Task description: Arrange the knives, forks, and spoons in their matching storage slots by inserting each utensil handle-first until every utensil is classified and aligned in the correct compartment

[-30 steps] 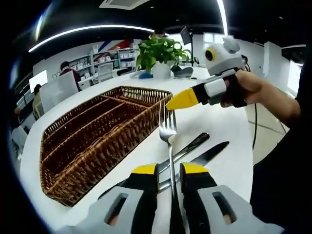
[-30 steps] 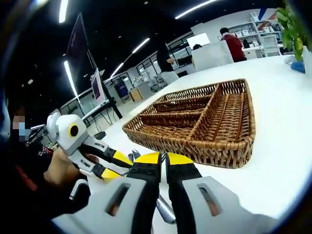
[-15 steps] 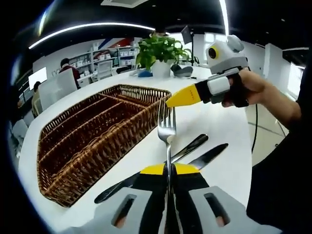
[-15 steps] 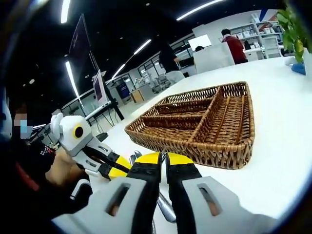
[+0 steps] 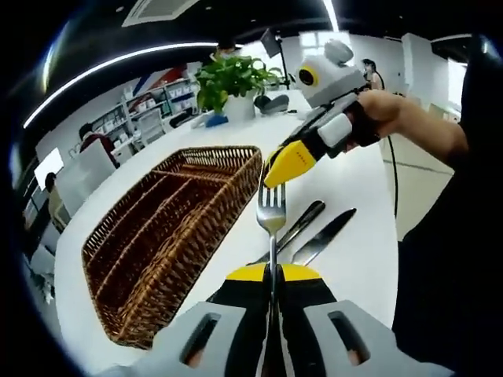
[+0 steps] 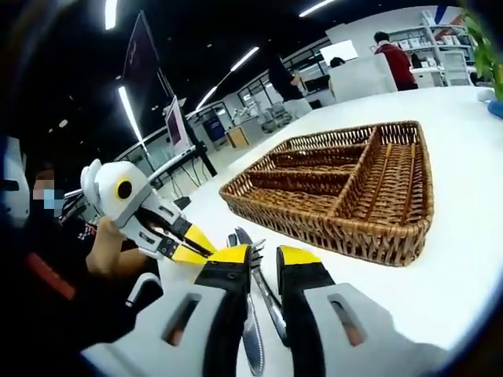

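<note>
Table [image 5: 357, 188] white (office behind).

Fork [image 5: 271, 216]: silver, handle clamped in the left gripper [image 5: 271, 276], tines pointing away.
Knives [image 5: 322, 238]: two, lying flat on the white tabletop [image 5: 354, 181].
Wicker tray [image 5: 169, 228]: brown, divided compartments, beside them.

Left gripper [image 5: 272, 272]: fingers closed tight on the fork [image 5: 271, 214] shaft, fork pointing straight ahead, tines up. In the right gripper view it sits at left, held in a hand [image 6: 110, 250]. Right gripper [image 6: 263, 259]: fingers [image 6: 302, 257] slightly parted, nothing between them. In the left gripper view it comes in from the upper right, hand [image 5: 381, 116] wrapped round its body, forearm running off to the right, yellow tip just above the fork tines.
</note>
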Demonstrator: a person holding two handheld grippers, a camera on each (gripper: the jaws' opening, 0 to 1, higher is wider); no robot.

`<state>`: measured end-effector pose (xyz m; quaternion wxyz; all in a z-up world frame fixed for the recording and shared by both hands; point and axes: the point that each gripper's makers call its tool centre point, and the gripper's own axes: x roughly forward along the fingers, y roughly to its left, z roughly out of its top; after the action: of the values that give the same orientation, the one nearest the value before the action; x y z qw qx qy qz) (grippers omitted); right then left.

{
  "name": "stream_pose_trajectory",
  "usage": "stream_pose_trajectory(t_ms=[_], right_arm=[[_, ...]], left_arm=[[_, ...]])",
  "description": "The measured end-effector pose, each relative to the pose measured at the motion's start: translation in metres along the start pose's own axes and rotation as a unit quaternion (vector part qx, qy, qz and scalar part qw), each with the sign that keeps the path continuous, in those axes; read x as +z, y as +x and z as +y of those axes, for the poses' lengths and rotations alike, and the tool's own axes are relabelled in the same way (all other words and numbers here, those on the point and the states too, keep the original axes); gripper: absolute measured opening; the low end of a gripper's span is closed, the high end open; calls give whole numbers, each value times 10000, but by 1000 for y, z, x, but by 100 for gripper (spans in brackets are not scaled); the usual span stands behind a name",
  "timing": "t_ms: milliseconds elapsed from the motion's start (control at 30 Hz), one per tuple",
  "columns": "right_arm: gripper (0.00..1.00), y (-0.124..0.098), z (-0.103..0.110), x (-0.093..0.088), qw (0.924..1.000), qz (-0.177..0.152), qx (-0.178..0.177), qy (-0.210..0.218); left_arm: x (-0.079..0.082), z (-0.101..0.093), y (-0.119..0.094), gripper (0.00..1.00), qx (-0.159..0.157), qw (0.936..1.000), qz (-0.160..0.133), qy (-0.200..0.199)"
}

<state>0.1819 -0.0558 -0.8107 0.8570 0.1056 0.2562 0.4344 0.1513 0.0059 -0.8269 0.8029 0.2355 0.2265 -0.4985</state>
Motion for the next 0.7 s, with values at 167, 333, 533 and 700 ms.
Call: stream_pose_trajectory(t_ms=[167, 333, 533, 700], right_arm=[[11, 4, 11, -8, 9994, 227, 247, 8], [6, 5, 20, -12, 9985, 352, 429, 35], [0, 1, 31, 1, 9969, 80, 736, 249], [0, 3, 32, 0, 9974, 117, 698, 131]], left_arm=[[-1, 1, -9, 3, -181, 9985, 120, 496], [-2, 3, -13, 3, -233, 9967, 203, 747], [-2, 13, -14, 4, -49, 9962, 174, 847], [-1, 16, -15, 4, -21, 9969, 103, 782]])
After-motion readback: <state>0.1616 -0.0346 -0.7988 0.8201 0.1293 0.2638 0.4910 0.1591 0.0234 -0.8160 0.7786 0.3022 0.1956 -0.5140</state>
